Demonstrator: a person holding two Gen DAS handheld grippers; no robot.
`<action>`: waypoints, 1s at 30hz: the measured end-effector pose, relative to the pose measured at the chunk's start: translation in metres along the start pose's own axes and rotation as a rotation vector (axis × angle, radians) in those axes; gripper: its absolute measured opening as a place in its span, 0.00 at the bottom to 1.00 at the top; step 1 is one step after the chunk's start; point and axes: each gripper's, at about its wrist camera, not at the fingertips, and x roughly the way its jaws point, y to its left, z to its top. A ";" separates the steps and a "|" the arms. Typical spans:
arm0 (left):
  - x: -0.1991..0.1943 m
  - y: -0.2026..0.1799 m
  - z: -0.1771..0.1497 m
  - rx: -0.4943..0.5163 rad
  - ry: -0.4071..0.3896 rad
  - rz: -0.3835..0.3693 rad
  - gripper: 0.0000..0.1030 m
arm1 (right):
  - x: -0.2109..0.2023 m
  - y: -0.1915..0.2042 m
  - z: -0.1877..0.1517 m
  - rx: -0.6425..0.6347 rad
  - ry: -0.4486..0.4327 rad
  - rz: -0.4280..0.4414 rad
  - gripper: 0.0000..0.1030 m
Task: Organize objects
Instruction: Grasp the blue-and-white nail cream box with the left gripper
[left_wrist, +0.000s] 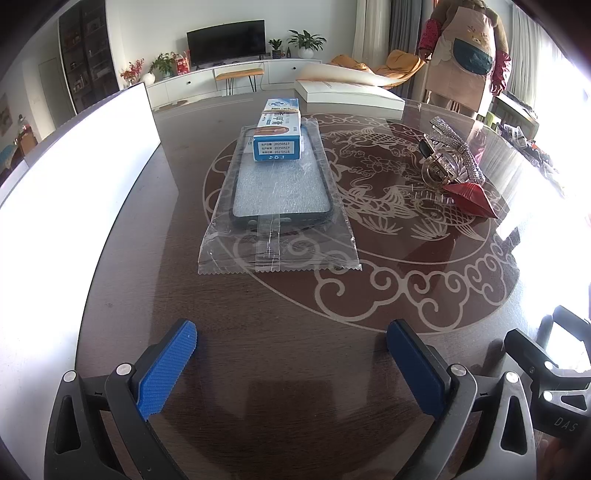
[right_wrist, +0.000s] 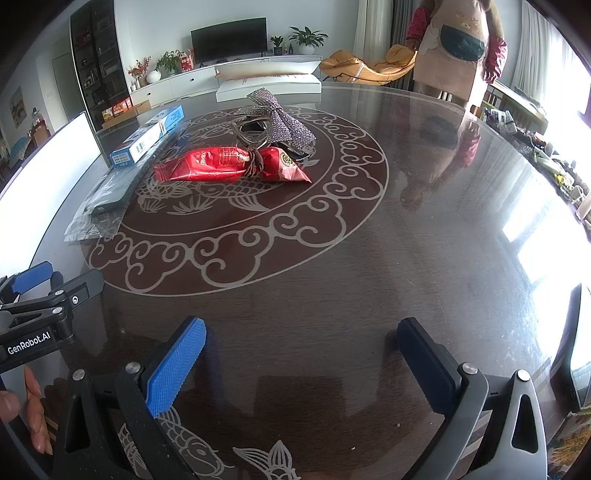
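Left gripper and right gripper jaws apart, empty, blue box atop bagged phone case, hair clip on red packet

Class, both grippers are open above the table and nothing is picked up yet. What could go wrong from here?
1. The blue box rests on the bagged phone case; lifting the bag first would likely tip the box off.
2. The hair clip lies against the red snack packet; grabbing one may drag the other.
3. The glossy table may let the flat bag slide.

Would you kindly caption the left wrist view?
Open left gripper faces a blue-and-white carton lying on a bagged phone case.
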 end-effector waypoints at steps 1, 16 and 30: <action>0.001 0.000 0.004 0.007 0.020 -0.012 1.00 | 0.000 0.000 0.000 0.000 0.000 0.000 1.00; 0.090 0.022 0.176 -0.012 0.067 0.102 1.00 | 0.000 0.000 0.000 0.000 0.000 -0.001 1.00; 0.025 0.014 0.119 -0.029 -0.012 0.036 0.40 | 0.000 0.000 0.000 -0.001 0.000 0.000 1.00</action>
